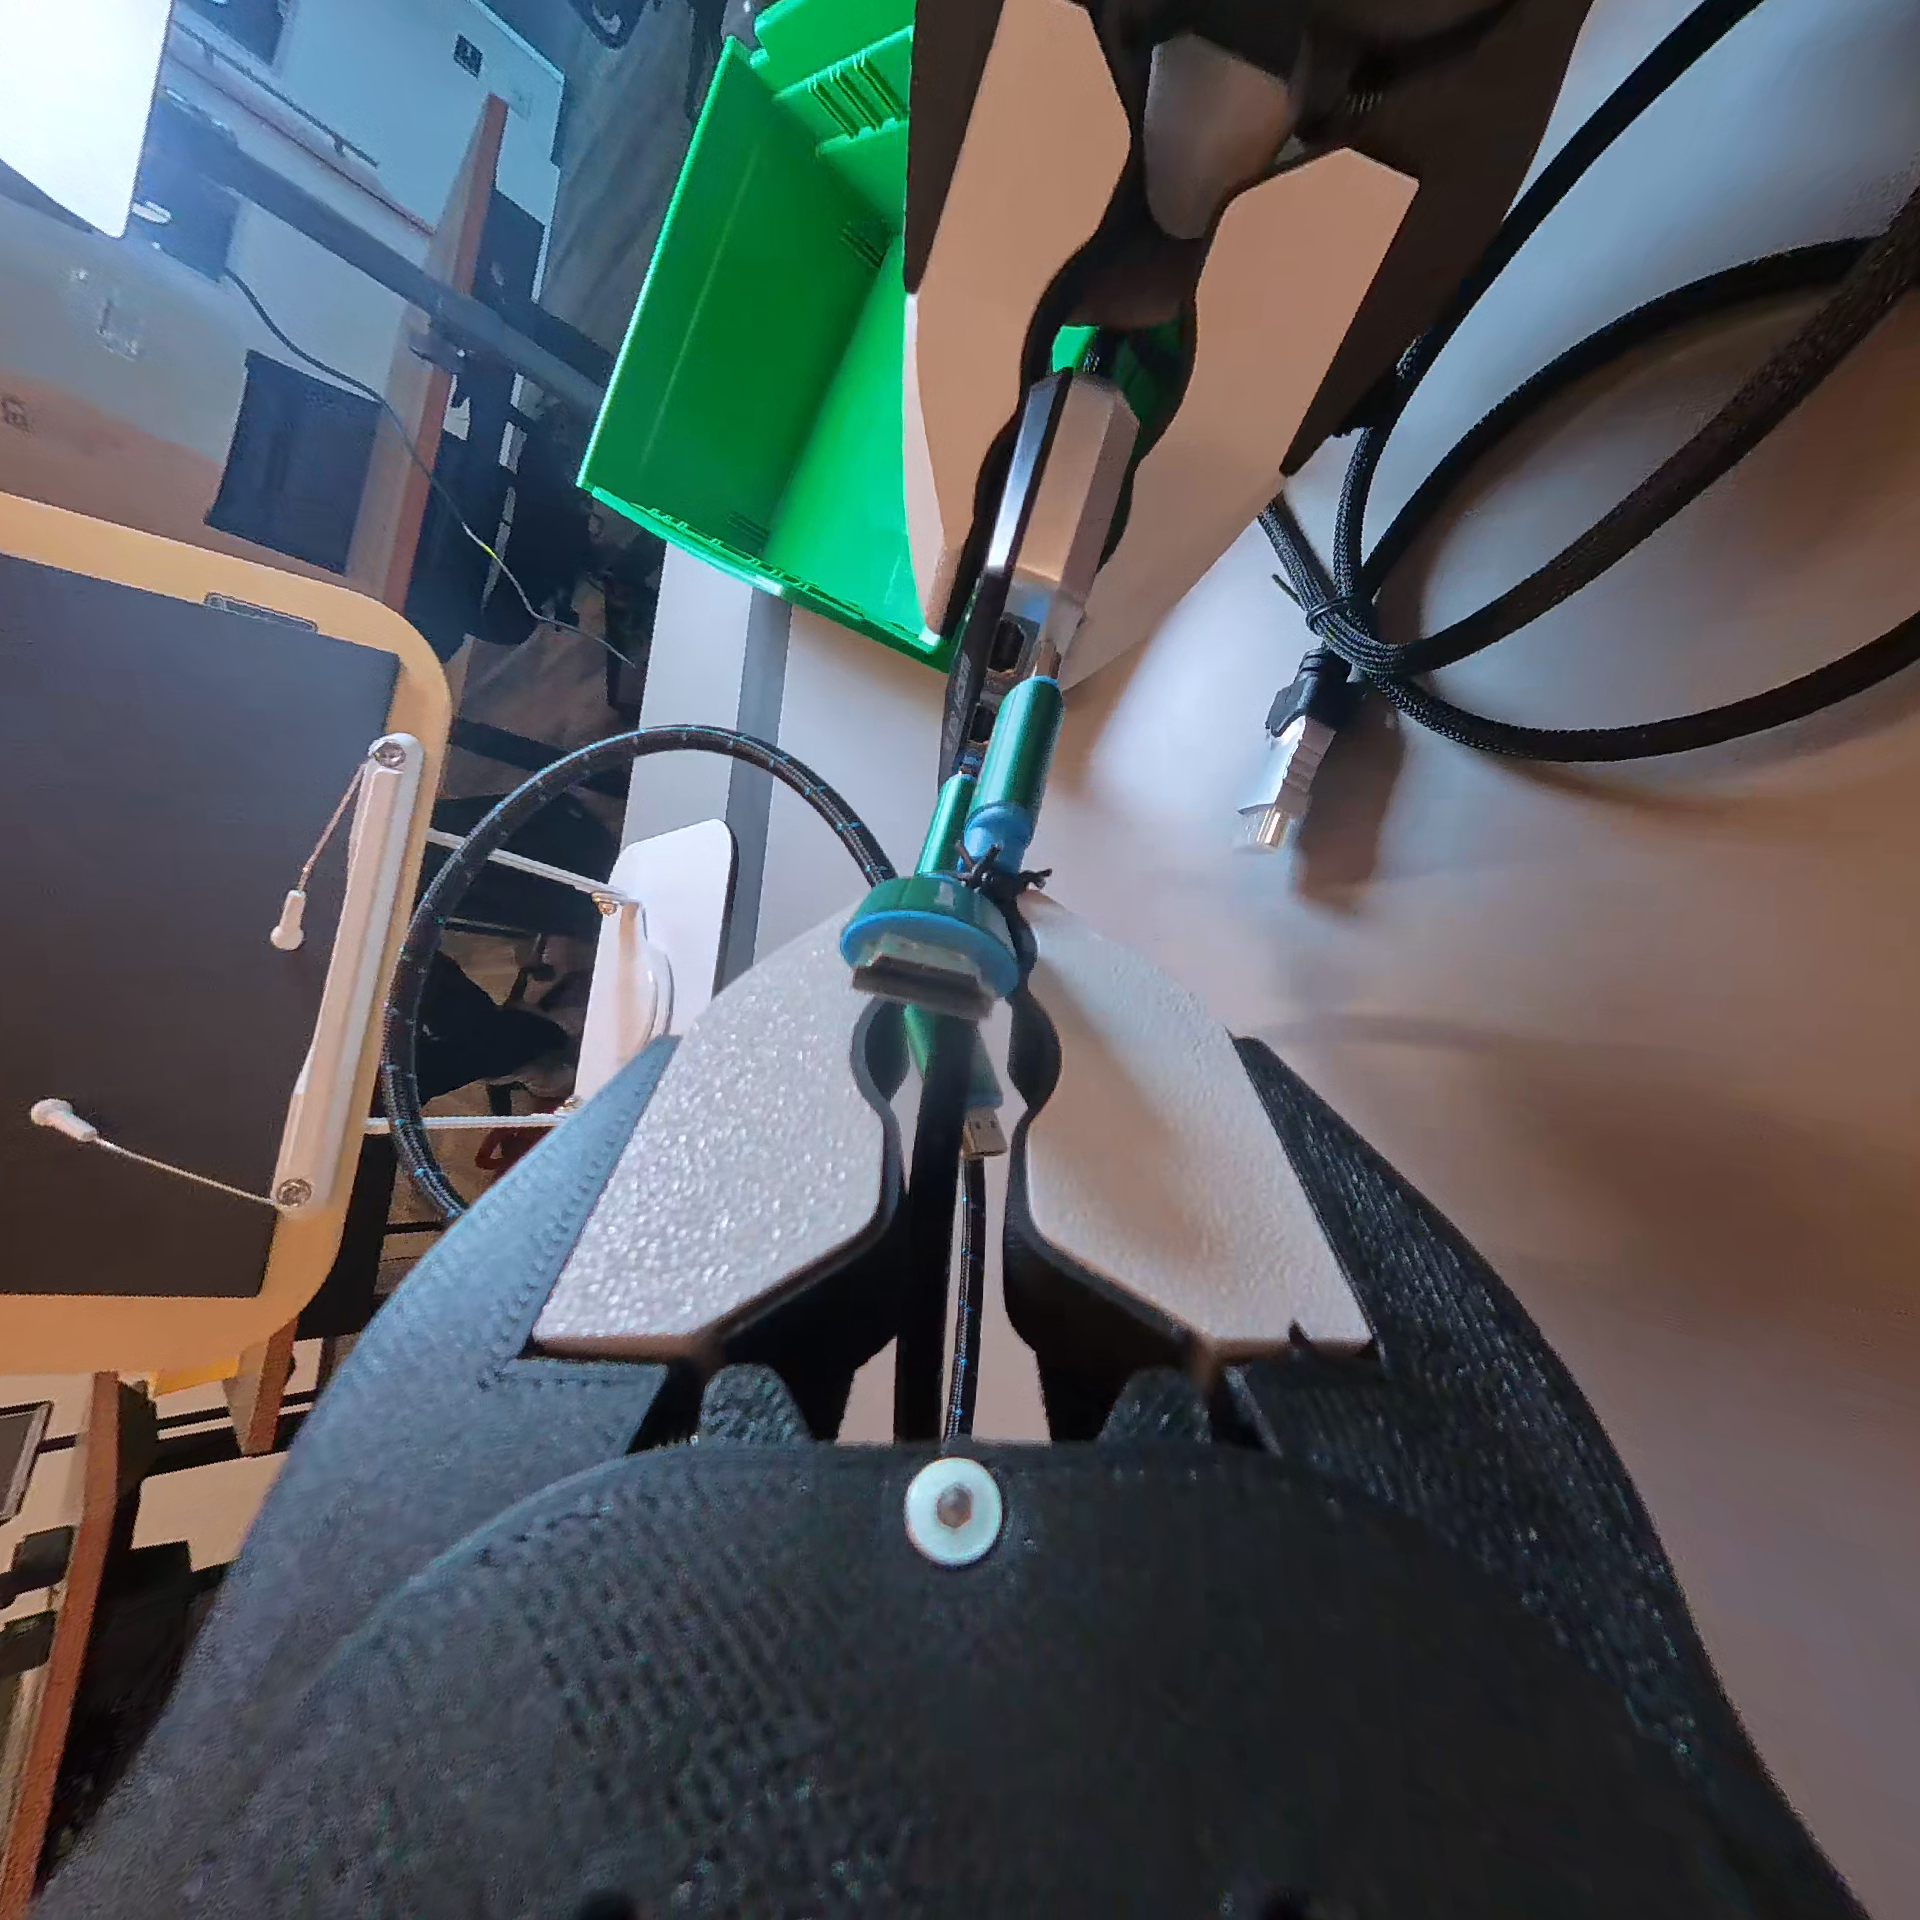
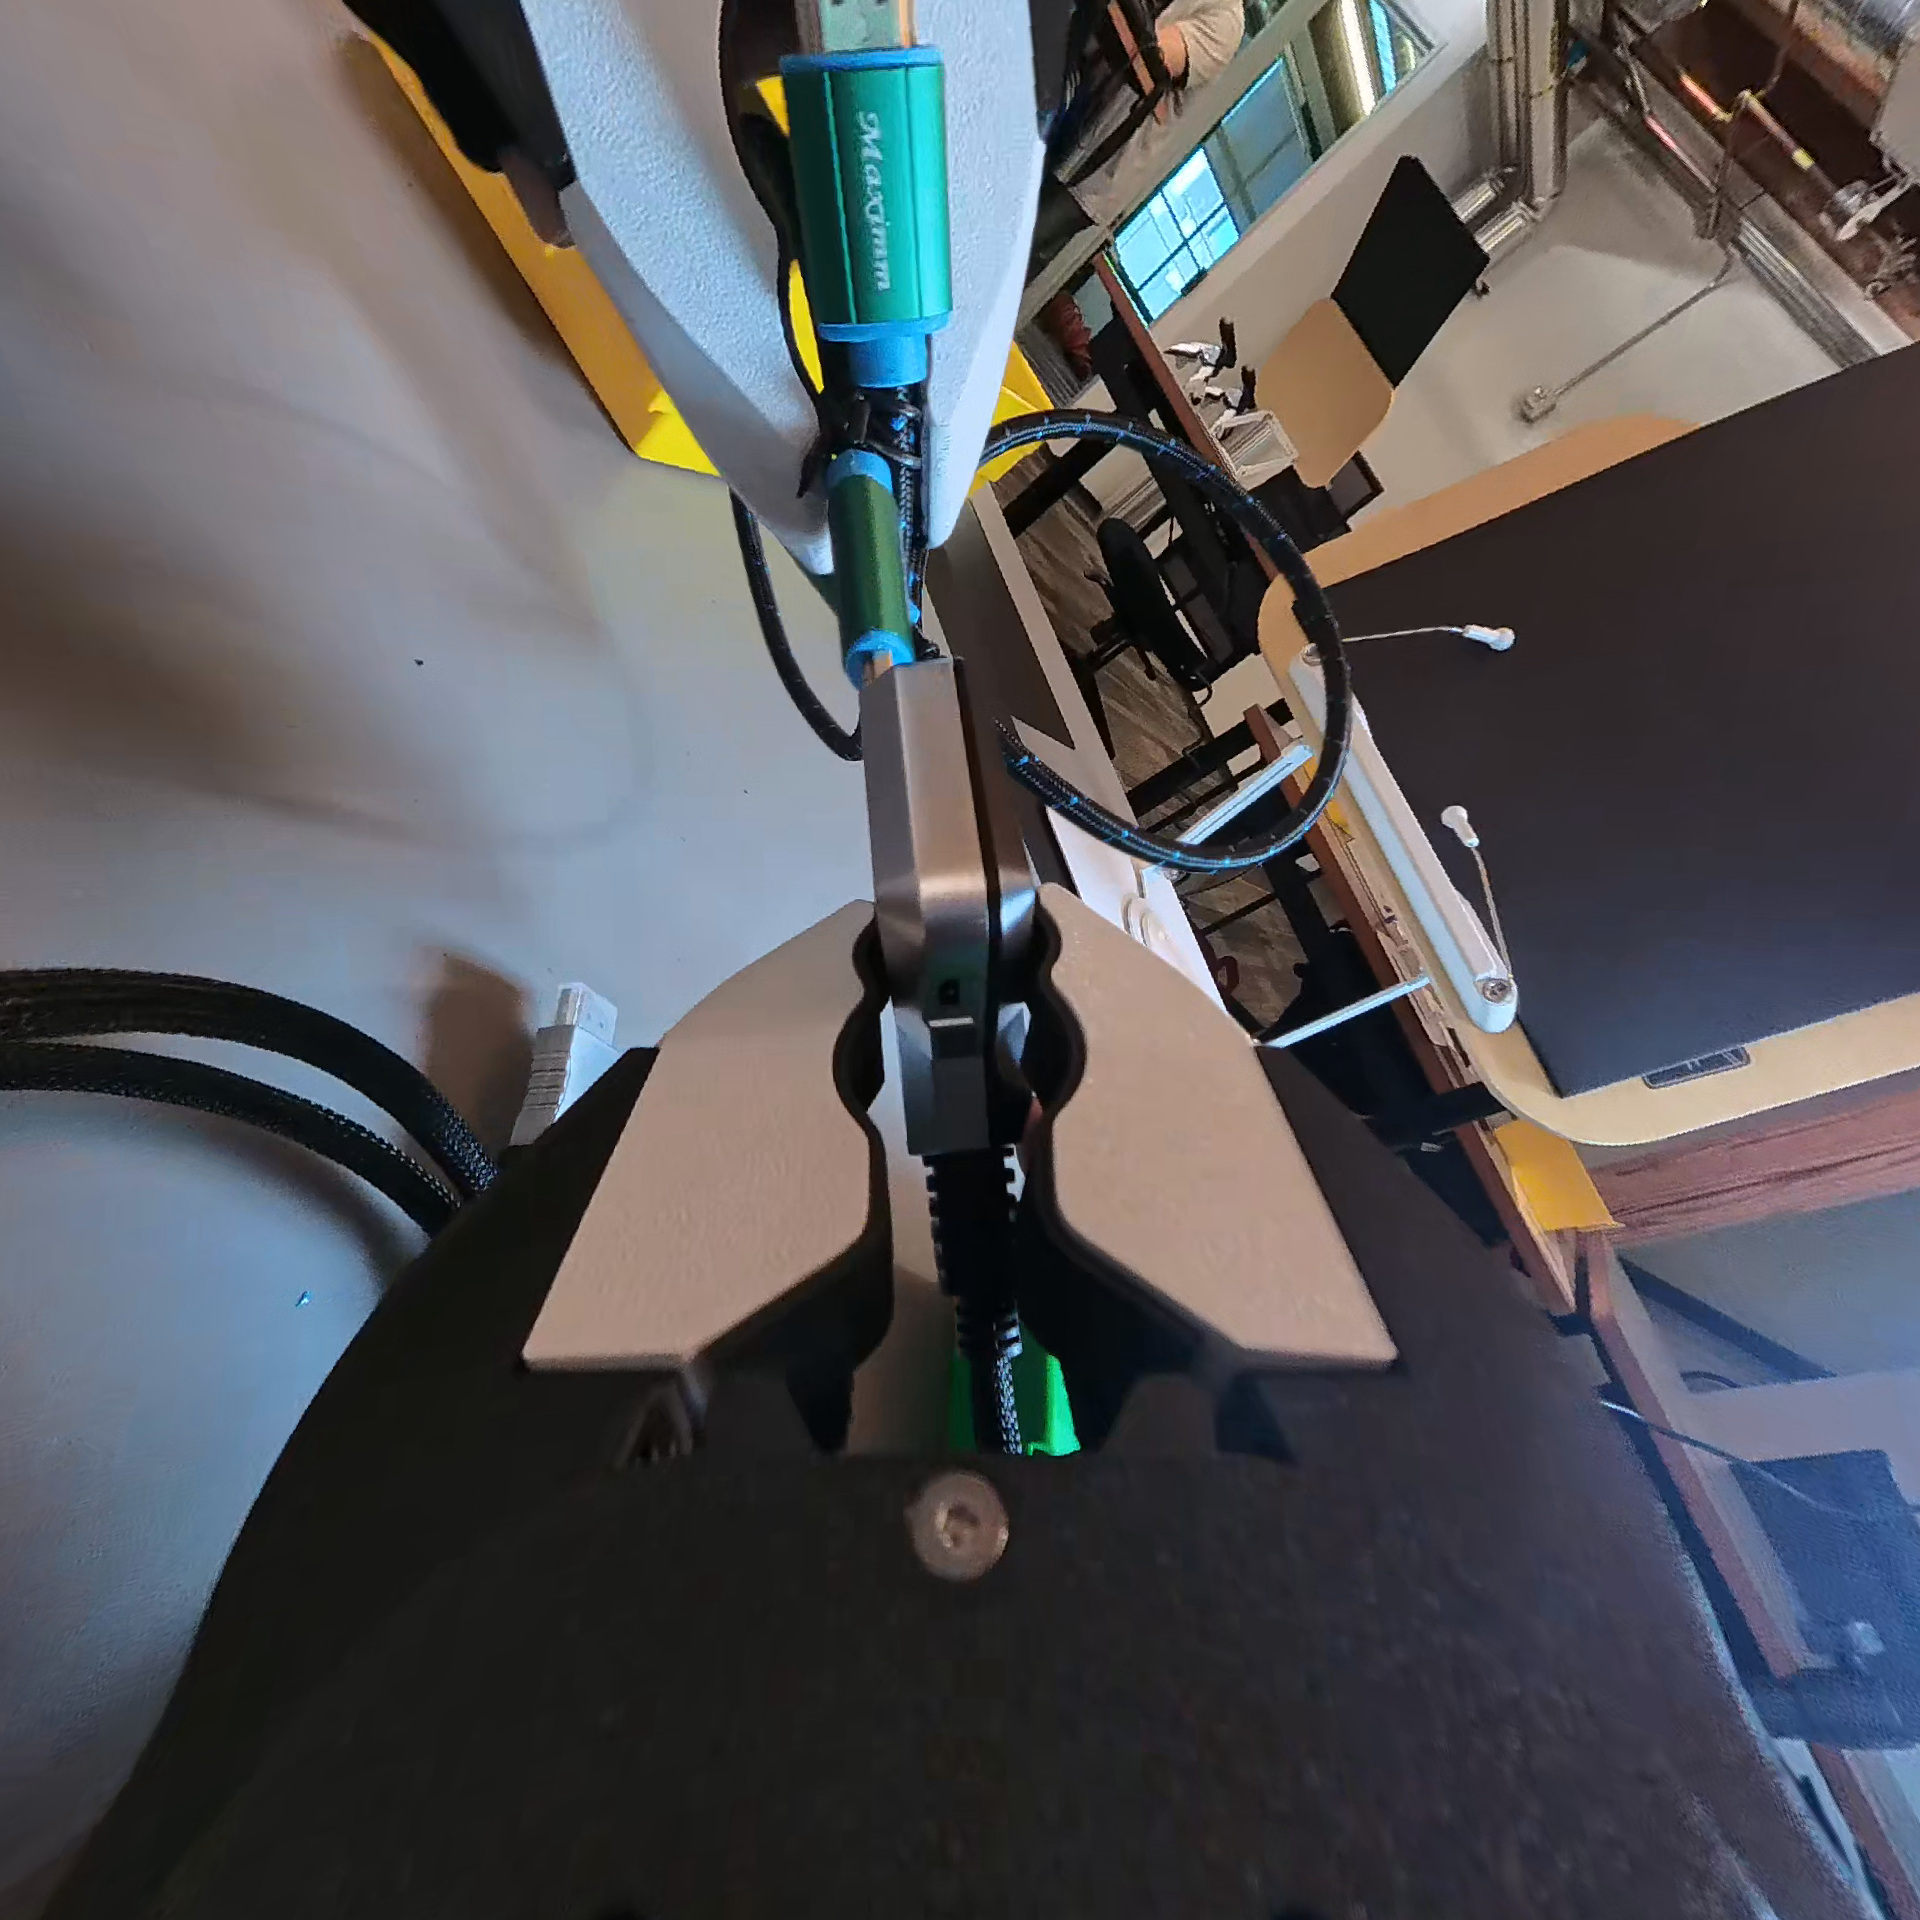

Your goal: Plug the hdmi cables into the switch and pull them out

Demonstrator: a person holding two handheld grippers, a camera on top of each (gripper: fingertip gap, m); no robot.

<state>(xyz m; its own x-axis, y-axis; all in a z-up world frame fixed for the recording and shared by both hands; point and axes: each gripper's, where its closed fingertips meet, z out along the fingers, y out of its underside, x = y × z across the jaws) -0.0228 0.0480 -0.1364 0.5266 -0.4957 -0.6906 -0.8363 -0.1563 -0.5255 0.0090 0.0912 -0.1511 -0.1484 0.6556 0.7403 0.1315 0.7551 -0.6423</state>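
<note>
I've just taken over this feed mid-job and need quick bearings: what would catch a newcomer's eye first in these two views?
The green HDMI plug meets the end of the grey switch, held mid-air by the right gripper at the centre of the right wrist view. The left gripper holds that cable, whose second green plug points back at the camera. A bright green bin sits behind, and a coiled black cable lies on the table.

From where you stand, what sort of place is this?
Probably an open-plan office or workshop: long desks with a swivel chair, exposed metal ducts overhead, and big windows behind.
</note>
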